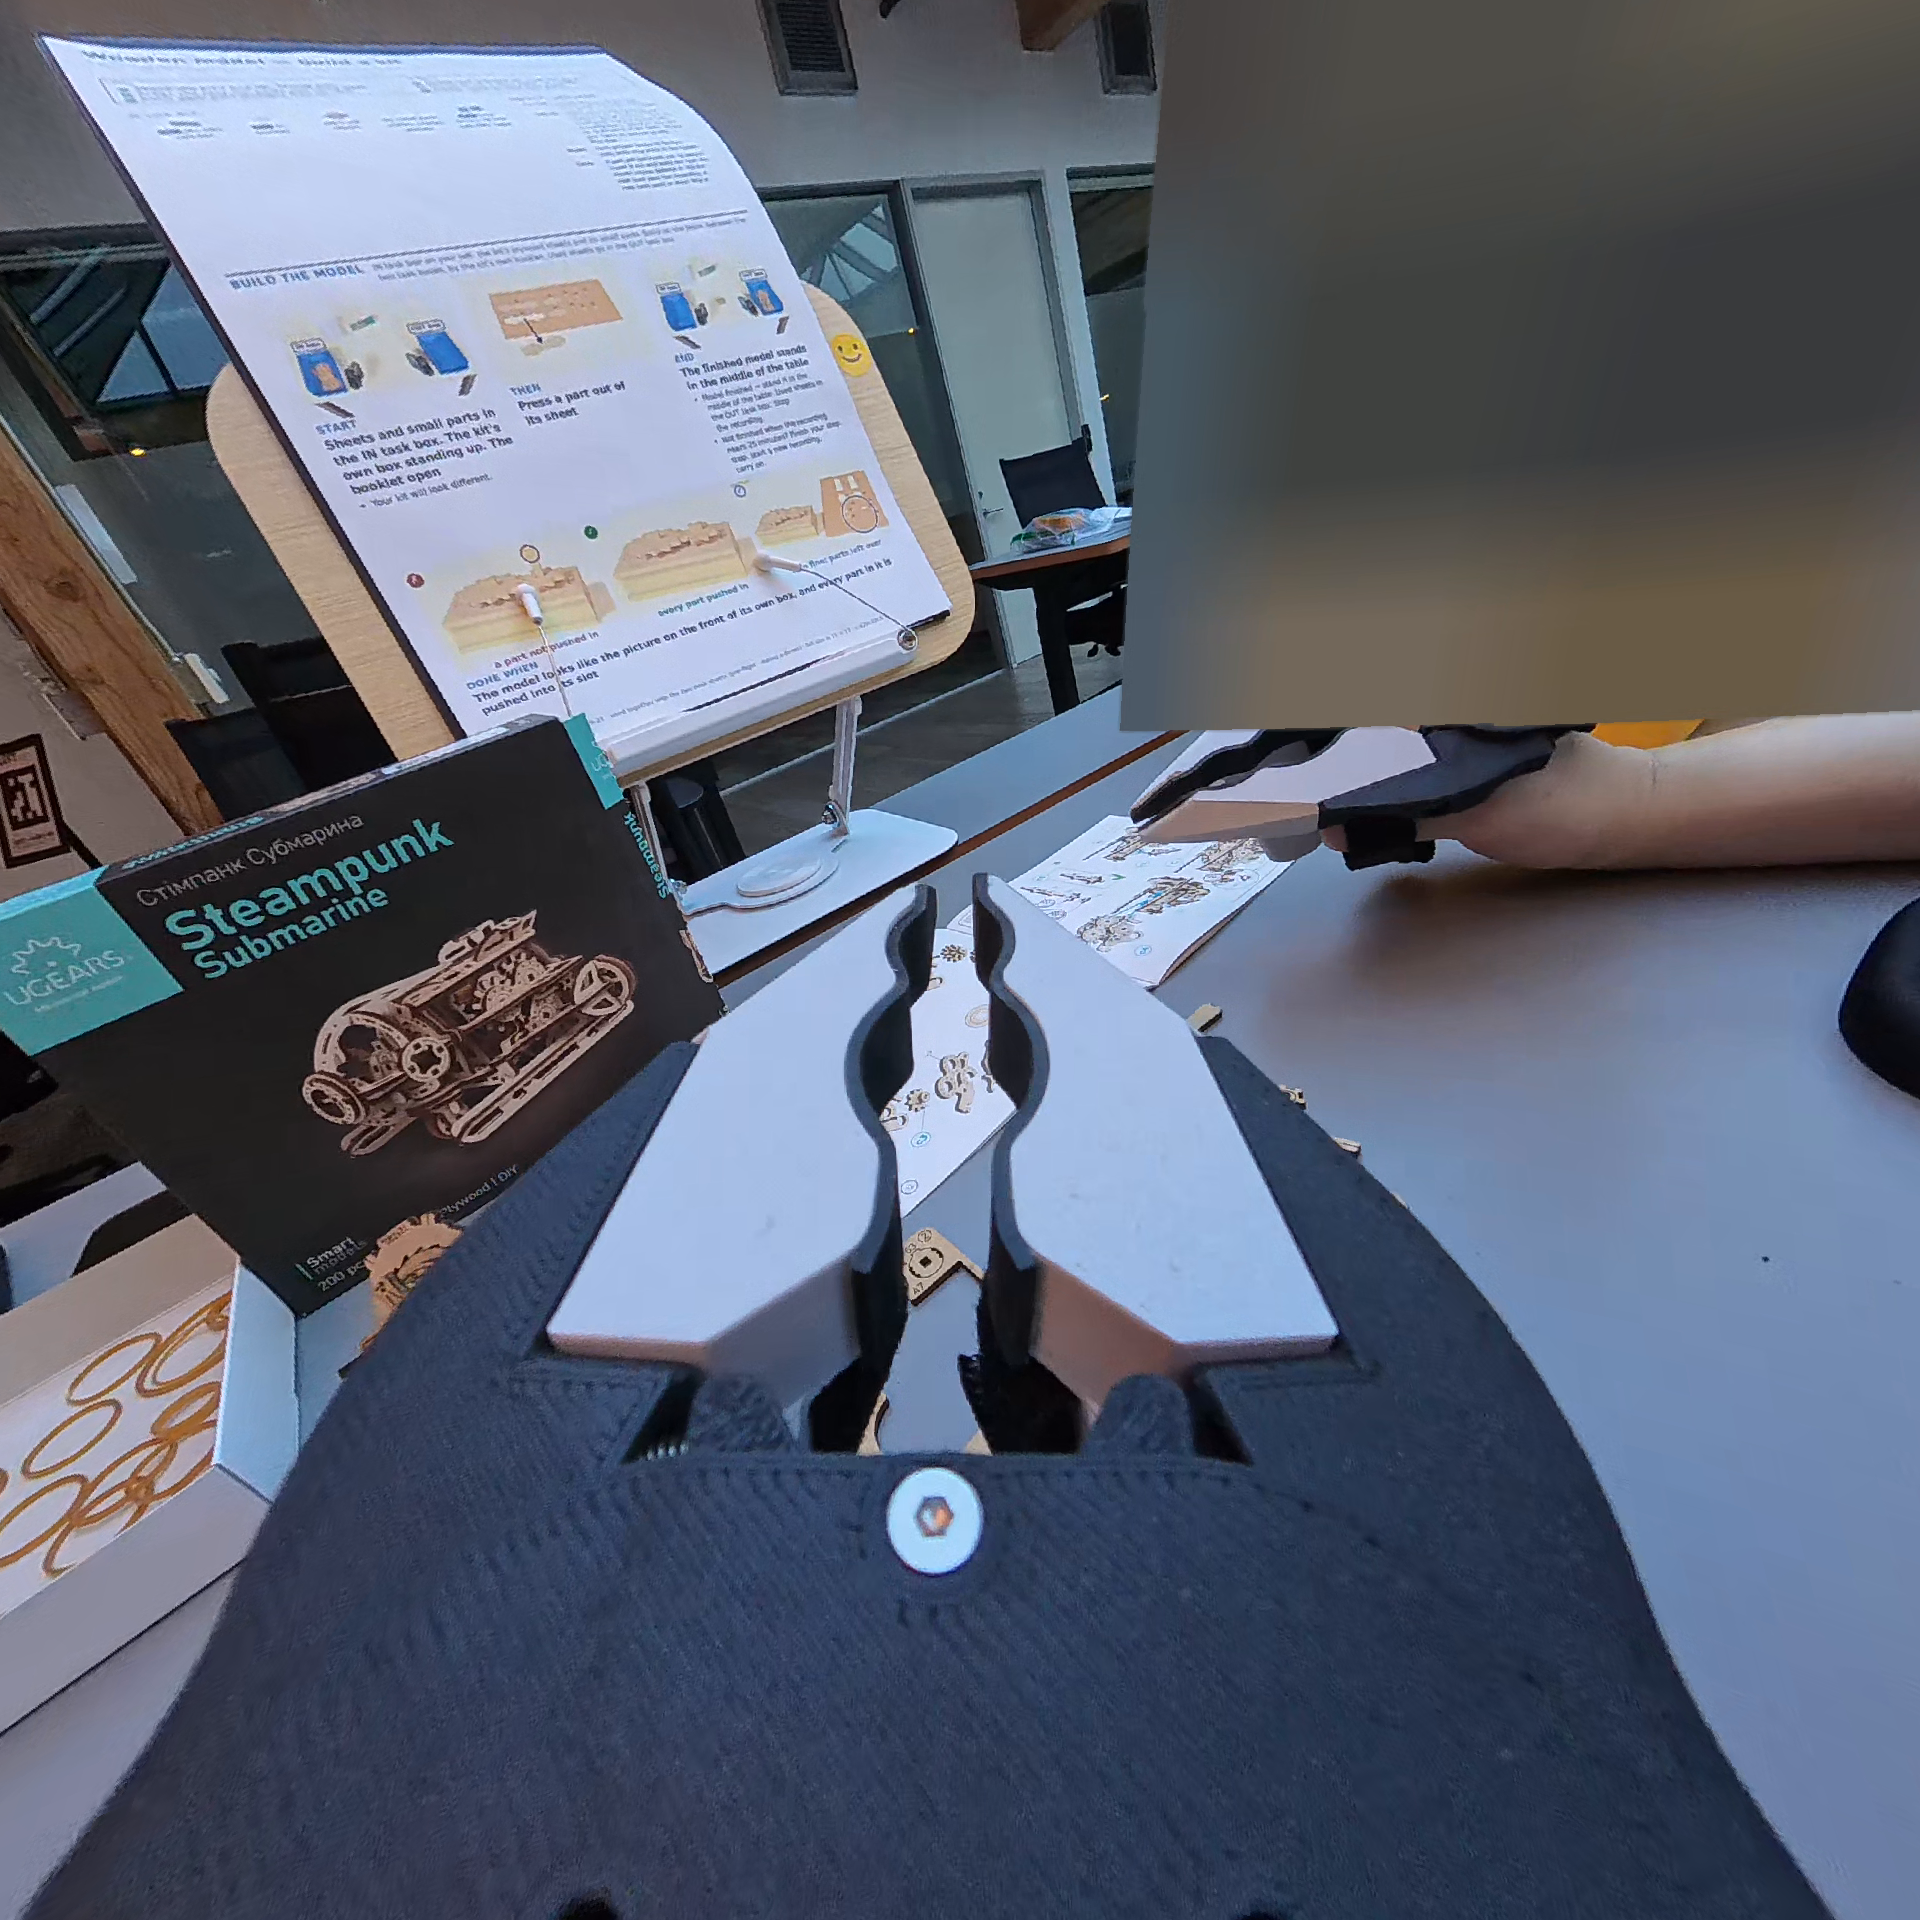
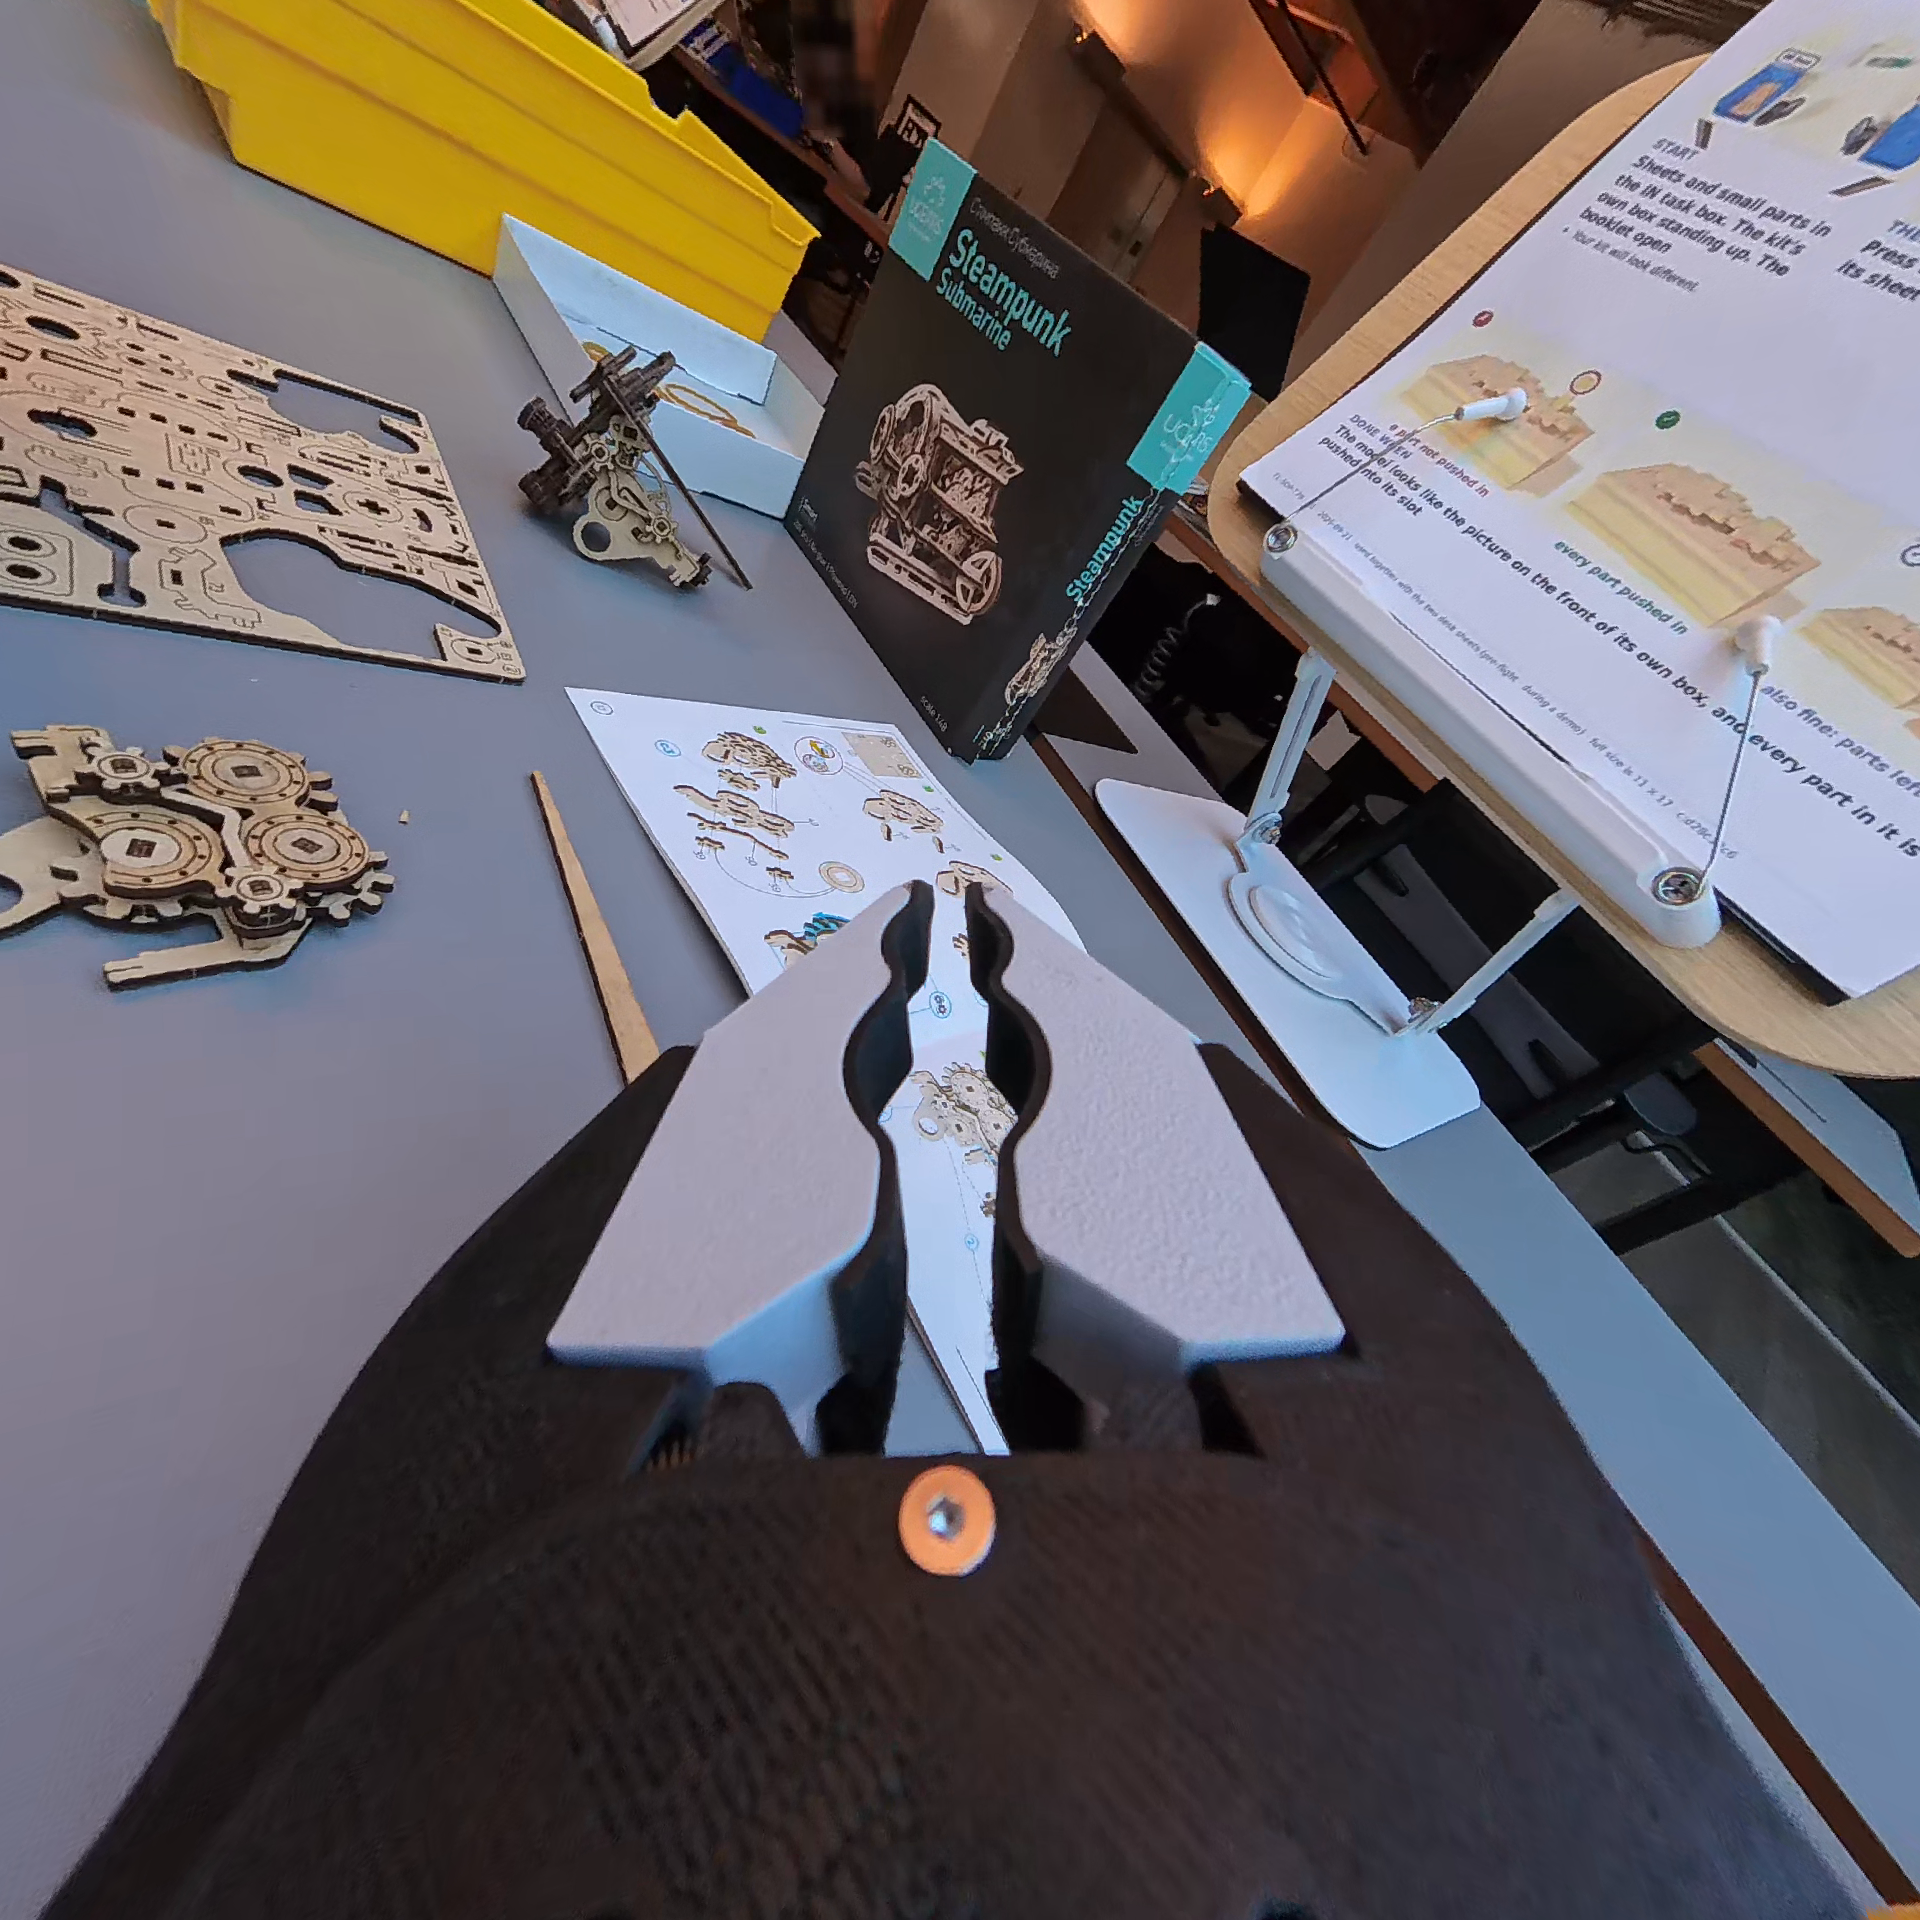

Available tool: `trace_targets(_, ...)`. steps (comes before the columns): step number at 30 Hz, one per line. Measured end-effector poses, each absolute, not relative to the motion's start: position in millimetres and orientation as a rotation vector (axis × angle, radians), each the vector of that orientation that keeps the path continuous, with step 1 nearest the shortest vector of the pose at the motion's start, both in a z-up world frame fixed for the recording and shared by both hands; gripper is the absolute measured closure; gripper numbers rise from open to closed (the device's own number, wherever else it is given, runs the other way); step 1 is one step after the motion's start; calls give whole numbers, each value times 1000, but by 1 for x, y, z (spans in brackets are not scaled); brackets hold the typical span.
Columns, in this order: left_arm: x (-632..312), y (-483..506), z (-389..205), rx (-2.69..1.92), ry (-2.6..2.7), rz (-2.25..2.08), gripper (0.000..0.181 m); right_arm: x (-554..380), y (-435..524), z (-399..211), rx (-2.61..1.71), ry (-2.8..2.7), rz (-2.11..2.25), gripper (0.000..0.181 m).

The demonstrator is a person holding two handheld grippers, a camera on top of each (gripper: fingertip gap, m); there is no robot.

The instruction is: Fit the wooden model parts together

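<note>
In the right wrist view, a punched plywood sheet (image 2: 208, 468) lies flat at the left. A flat wooden gear assembly (image 2: 197, 842) lies in front of it. A small dark upright sub-assembly (image 2: 613, 468) stands farther back. A thin wooden stick (image 2: 592, 925) lies beside the open booklet (image 2: 790, 821). My right gripper (image 2: 945, 899) hovers over the booklet, jaws nearly together with only a thin gap, nothing between them. My left gripper (image 1: 951, 899) is likewise closed to a thin gap and empty, above a small wooden part (image 1: 930, 1262) on the table. The right gripper (image 1: 1148, 821) also shows in the left wrist view, over the booklet (image 1: 1143, 894).
The kit box (image 2: 997, 447) stands upright behind the booklet. A white box of rubber bands (image 1: 114, 1434) sits left of it, and yellow bins (image 2: 468, 135) stand behind. A sheet stand (image 2: 1610, 520) with a white base (image 2: 1299, 977) stands at the table's far edge. A person's forearm (image 1: 1714, 800) reaches in. The left gripper's tips are roughly 20 centimetres from the right gripper's. Measured from the fingertips, the thin wooden stick (image 2: 592, 925) is 9 centimetres or so from the right gripper and 15 centimetres from the left.
</note>
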State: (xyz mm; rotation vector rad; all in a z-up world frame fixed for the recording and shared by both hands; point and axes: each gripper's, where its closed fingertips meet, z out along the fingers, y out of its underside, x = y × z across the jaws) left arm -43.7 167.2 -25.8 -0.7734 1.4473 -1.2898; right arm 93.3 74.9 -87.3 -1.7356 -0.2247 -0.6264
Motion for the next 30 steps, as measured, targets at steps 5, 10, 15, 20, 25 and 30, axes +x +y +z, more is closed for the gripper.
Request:
trace_targets(5,-43,168,-27,-782,1451,-1286,177,95,75,-87,-1737,-211,-621,175)
trace_targets(10,-42,170,-28,-789,1452,-1275,177,96,75,-88,-1741,-208,-621,176)
trace_targets(15,-41,176,-28,-800,1443,-1257,177,98,75,-88,-1743,-184,-600,176)
trace_targets(20,-41,178,-28,-805,1445,-1251,176,103,73,-88,-1738,-145,-569,176)
trace_targets(25,-42,178,-27,-794,1448,-1234,174,107,73,-87,-1732,-118,-554,175)
trace_targets(30,-42,180,-27,-815,1442,-1251,172,109,70,-82,-1701,-92,-558,172)
